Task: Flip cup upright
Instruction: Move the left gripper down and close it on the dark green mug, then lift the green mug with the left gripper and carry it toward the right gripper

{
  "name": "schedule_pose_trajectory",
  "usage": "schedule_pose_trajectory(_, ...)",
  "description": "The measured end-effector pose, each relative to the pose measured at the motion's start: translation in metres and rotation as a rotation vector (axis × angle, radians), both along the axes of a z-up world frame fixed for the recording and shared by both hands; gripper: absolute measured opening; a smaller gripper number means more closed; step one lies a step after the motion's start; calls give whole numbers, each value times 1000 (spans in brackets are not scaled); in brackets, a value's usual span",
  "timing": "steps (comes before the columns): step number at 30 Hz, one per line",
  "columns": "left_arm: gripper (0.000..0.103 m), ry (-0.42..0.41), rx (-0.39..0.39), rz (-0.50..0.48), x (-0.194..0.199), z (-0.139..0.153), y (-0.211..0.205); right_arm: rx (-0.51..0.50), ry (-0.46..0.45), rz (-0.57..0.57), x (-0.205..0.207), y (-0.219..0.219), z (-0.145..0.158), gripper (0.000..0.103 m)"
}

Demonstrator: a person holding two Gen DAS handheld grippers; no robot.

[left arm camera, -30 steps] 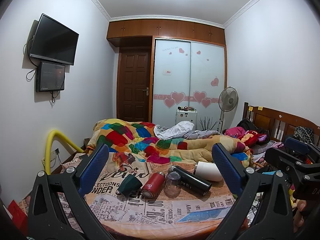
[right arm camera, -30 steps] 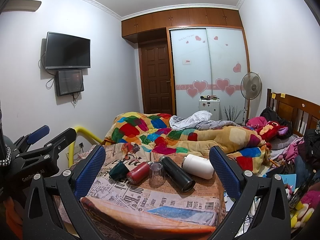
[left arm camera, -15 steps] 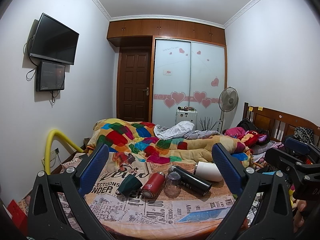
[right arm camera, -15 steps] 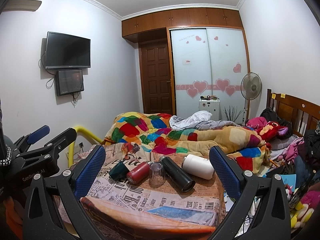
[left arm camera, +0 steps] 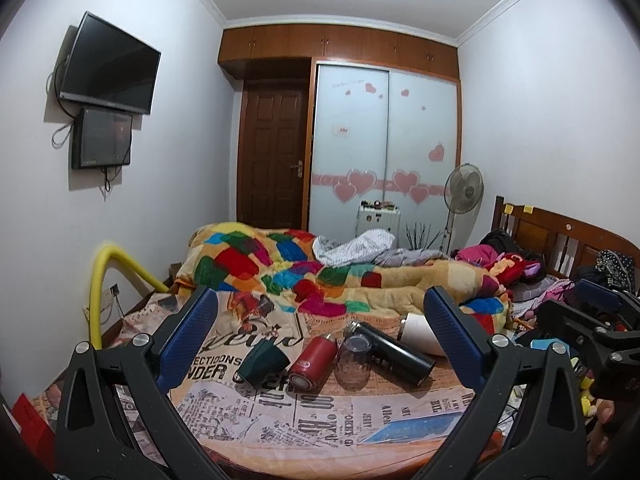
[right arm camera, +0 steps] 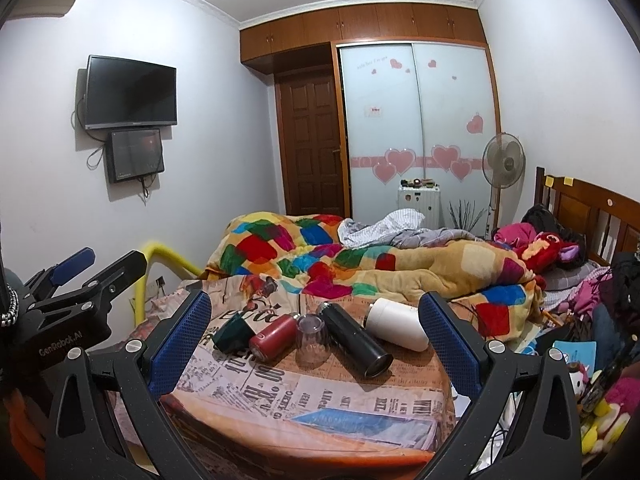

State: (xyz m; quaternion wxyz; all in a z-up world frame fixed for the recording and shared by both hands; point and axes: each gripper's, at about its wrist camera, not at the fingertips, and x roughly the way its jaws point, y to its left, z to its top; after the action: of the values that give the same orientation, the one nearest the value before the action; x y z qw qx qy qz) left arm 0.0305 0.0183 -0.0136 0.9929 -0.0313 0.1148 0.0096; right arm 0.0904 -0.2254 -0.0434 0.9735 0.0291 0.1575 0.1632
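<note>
A row of vessels sits on a newspaper-print cloth [left arm camera: 304, 408] on the bed end. From the left: a dark green cup [left arm camera: 262, 362] on its side, a red flask [left arm camera: 312, 362] on its side, a clear glass [left arm camera: 352, 360] standing mouth down, a black flask [left arm camera: 394, 350] and a white tumbler [left arm camera: 418, 334] lying down. The same row shows in the right wrist view: green cup [right arm camera: 234, 332], red flask [right arm camera: 274, 336], glass [right arm camera: 312, 340], black flask [right arm camera: 356, 338], white tumbler [right arm camera: 398, 324]. My left gripper [left arm camera: 320, 338] and right gripper [right arm camera: 314, 344] are open, empty and short of the row.
A colourful patchwork quilt [left arm camera: 304, 276] is heaped behind the cloth. A wooden headboard [left arm camera: 560, 236] with clothes and toys is at the right. A yellow padded rail [left arm camera: 100, 280] is at the left. The left gripper shows at the left of the right wrist view [right arm camera: 72, 284].
</note>
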Motion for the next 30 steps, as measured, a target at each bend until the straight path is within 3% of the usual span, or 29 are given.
schedule_pose_trajectory(6, 103, 133, -17, 41, 47, -36, 22, -10, 45, -7, 20, 3, -15, 103)
schedule_pose_trajectory(17, 102, 556, -23, 30, 188, -163, 83, -34, 170, -39, 66, 4, -51, 103)
schedule_pose_trajectory(22, 91, 657, -26, 0, 225, -202, 101, -46, 227, -56, 85, 5, -65, 103)
schedule_pose_trajectory(26, 89, 689, -39, -47, 244, -219, 107, -51, 268, -62, 99, 8, -77, 103)
schedule_pose_trajectory(30, 80, 717, -51, -87, 260, -233, 111, -58, 290, -63, 109, 13, -83, 103)
